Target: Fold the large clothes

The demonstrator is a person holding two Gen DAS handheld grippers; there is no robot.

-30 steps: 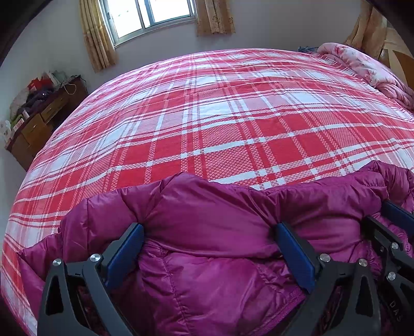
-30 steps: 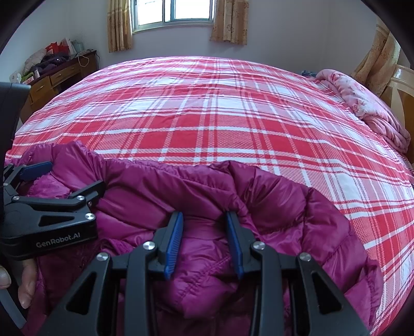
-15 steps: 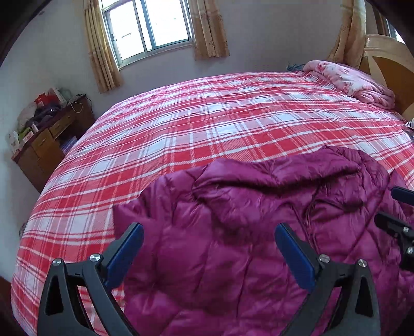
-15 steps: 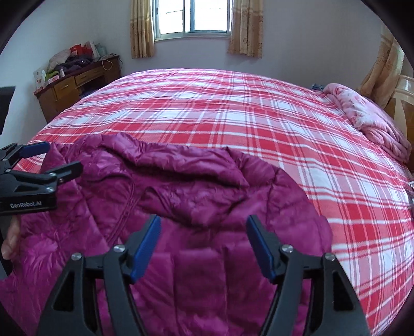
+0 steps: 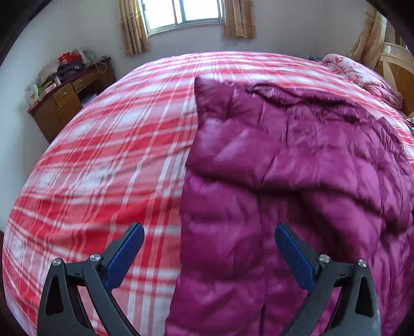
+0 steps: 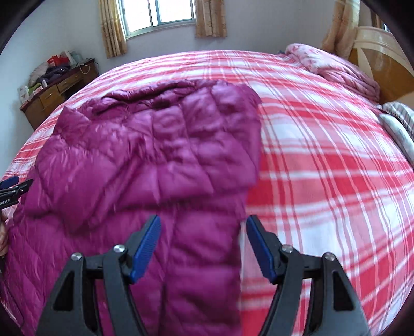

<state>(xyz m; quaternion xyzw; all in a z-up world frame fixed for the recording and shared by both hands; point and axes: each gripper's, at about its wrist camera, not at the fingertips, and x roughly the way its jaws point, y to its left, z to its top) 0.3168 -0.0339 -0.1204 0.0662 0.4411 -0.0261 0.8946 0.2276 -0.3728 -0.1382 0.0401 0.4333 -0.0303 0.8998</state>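
Observation:
A magenta quilted puffer jacket (image 5: 297,165) lies spread on the red-and-white plaid bed (image 5: 108,155), with its top part folded down over the body. It also shows in the right wrist view (image 6: 155,155). My left gripper (image 5: 209,250) is open and empty, hovering above the jacket's left edge. My right gripper (image 6: 203,248) is open and empty, above the jacket's right side near its lower part. The left gripper's tips (image 6: 15,182) show at the left edge of the right wrist view.
A wooden dresser (image 5: 64,103) with clutter stands left of the bed. A pink floral quilt (image 6: 336,67) lies bunched at the far right by a wooden headboard (image 6: 383,56). A grey striped pillow (image 6: 398,124) lies at the right. A window (image 5: 183,13) is behind.
The right gripper opened and let go of the jacket. Both grippers pulled back and rose, and the jacket now lies flat with its top folded over.

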